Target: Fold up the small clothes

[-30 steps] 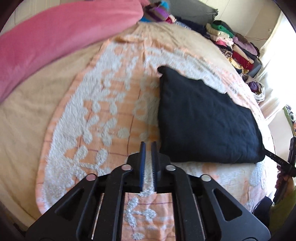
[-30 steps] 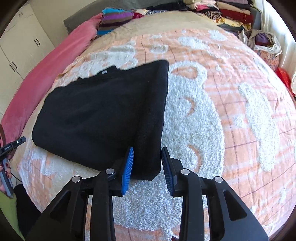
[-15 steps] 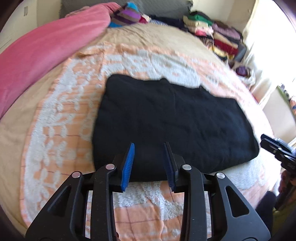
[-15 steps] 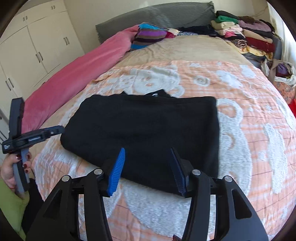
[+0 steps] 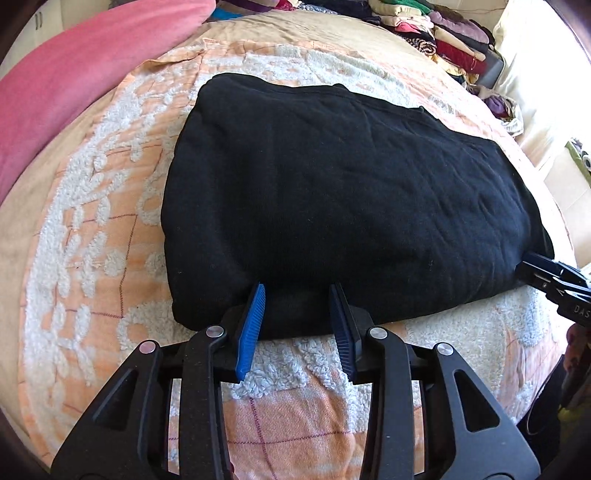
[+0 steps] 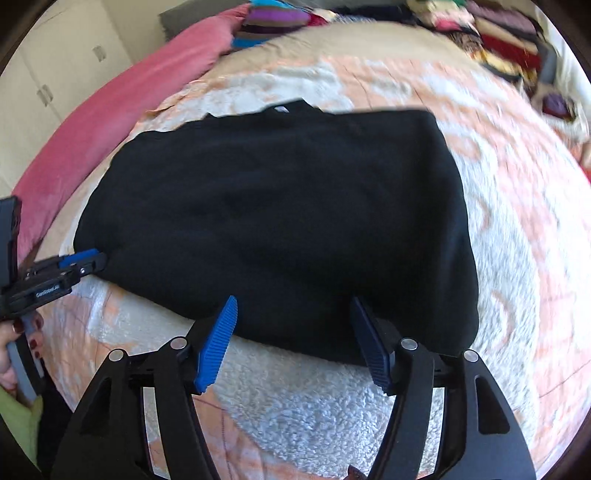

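Pretty clearly a bedroom at home: we saw a bed with an orange-and-white chenille bedspread (image 5: 92, 236), a long pink pillow (image 5: 74, 77), stacks of folded clothes (image 5: 436, 33) at the far side, and white wardrobe doors (image 6: 48, 85).

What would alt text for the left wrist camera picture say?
A black folded garment lies on an orange and white bedspread, with the left gripper open at its near edge, blue fingers just opened, nothing pinched. The right gripper shows at the right edge; a pink blanket lies far left.
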`<state>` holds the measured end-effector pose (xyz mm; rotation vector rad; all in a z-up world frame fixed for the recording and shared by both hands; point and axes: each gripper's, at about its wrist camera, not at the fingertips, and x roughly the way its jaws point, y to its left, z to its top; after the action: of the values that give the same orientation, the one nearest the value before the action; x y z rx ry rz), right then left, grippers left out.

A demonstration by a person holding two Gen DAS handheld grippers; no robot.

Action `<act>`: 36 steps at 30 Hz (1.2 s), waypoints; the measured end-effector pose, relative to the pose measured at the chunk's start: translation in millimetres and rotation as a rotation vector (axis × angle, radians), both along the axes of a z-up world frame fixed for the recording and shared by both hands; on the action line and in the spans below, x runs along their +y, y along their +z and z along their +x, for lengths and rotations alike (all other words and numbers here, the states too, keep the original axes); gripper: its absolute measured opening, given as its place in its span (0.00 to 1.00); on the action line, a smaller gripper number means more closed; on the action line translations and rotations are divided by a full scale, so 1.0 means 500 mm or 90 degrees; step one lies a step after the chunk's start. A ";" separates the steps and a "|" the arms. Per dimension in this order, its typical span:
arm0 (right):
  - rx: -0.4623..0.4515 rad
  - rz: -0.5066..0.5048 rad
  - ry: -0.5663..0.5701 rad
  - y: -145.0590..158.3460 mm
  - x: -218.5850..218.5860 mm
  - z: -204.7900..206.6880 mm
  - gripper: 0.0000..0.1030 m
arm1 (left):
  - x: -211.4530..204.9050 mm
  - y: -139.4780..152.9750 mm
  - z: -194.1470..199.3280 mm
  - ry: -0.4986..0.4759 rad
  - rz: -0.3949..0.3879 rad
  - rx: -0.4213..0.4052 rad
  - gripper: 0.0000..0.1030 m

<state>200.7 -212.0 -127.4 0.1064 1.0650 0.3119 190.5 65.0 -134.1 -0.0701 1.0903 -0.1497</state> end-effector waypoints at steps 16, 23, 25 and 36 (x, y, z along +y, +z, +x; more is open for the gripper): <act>-0.138 0.020 0.045 0.138 0.026 -0.027 0.82 | 0.047 0.123 -0.036 0.051 -0.009 -0.083 0.42; -0.189 0.045 0.045 0.203 0.022 -0.052 0.93 | 0.052 0.175 -0.054 0.056 -0.004 -0.122 0.52; -0.199 0.054 0.045 0.219 0.021 -0.057 0.93 | 0.052 0.185 -0.058 0.057 -0.006 -0.129 0.55; -0.248 0.068 0.029 0.285 0.022 -0.073 0.94 | 0.065 0.232 -0.074 0.077 0.004 -0.164 0.74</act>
<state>164.0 -200.9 15.0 0.1118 0.6645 0.4114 153.4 97.4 -18.0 -0.1077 0.8269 -0.0450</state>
